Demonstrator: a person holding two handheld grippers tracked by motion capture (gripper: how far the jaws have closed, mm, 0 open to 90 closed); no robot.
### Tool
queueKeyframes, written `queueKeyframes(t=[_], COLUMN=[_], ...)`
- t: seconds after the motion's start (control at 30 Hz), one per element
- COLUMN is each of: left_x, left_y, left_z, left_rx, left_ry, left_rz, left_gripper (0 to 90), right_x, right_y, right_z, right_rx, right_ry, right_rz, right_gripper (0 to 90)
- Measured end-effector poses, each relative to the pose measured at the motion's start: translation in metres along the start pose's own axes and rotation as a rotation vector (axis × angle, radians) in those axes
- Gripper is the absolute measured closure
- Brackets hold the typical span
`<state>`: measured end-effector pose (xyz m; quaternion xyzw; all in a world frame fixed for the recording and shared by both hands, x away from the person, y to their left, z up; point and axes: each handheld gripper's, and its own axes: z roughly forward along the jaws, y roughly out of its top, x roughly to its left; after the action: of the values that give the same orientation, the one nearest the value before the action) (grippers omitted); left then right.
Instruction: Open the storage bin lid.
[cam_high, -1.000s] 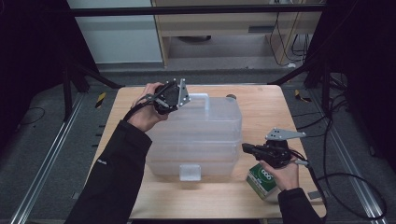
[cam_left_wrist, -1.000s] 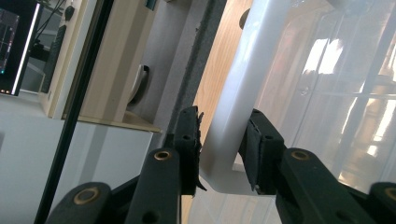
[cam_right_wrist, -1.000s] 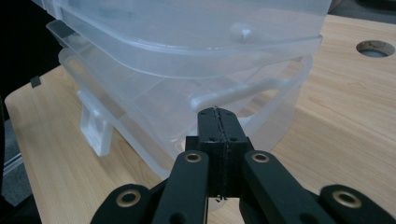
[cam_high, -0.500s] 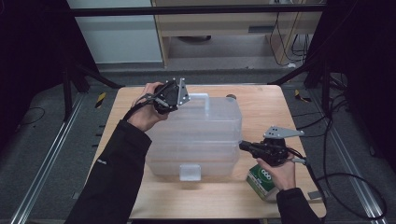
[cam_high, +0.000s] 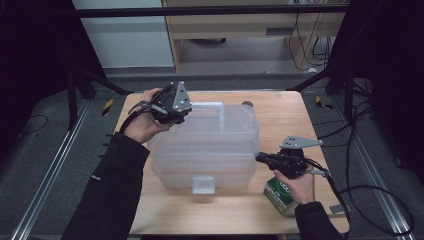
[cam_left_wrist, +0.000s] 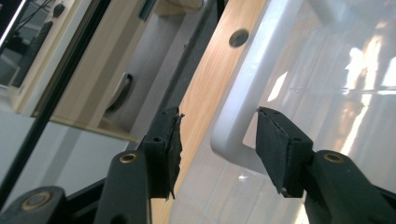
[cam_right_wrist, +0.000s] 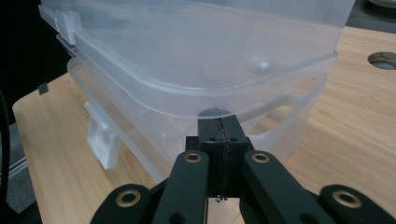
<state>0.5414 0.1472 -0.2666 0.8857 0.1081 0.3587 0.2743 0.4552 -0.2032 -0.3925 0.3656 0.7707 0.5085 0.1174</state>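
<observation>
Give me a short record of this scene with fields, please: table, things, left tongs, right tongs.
table: wooden top
things: clear plastic bins, stacked; green carton at the near right
left tongs: open, jaws on either side of the top bin's white handle, not closed on it
right tongs: shut, empty, tips at the rim of the upper bin

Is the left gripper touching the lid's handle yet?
Apart. In the left gripper view the open pads straddle the white handle, with gaps on both sides.
</observation>
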Motion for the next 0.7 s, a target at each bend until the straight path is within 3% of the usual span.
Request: queueKeyframes(t=[0.2,0.43,0.47,0.5,0.53,0.7], left_x=[0.002,-0.001,-0.001,-0.001,-0.001,0.003], left_y=[-0.013,-0.034,-0.034,-0.039,-0.039,-0.056], left_z=[-0.018,-0.035,-0.035,-0.039,-0.039,-0.051], left_rx=[-0.060,-0.144,-0.144,-0.170,-0.170,-0.214], left_ry=[-0.013,-0.004,-0.004,0.007,0.007,0.051], left_rz=[-0.050,-0.170,-0.170,-0.213,-0.213,-0.337], left_gripper=[44.5,44.4,44.7,45.4,46.4,51.6], right_x=[0.000,0.001,0.001,0.001,0.001,0.001], right_y=[0.000,0.000,0.000,0.000,0.000,0.000], right_z=[0.000,0.000,0.000,0.000,0.000,0.000], right_rx=[0.002,0.005,0.005,0.005,0.005,0.005], right_ry=[-0.001,-0.007,-0.007,-0.007,-0.007,-0.009], right_rz=[0.002,0.005,0.005,0.004,0.004,0.004], right_gripper=[90.0,90.0,90.0,90.0,90.0,90.0])
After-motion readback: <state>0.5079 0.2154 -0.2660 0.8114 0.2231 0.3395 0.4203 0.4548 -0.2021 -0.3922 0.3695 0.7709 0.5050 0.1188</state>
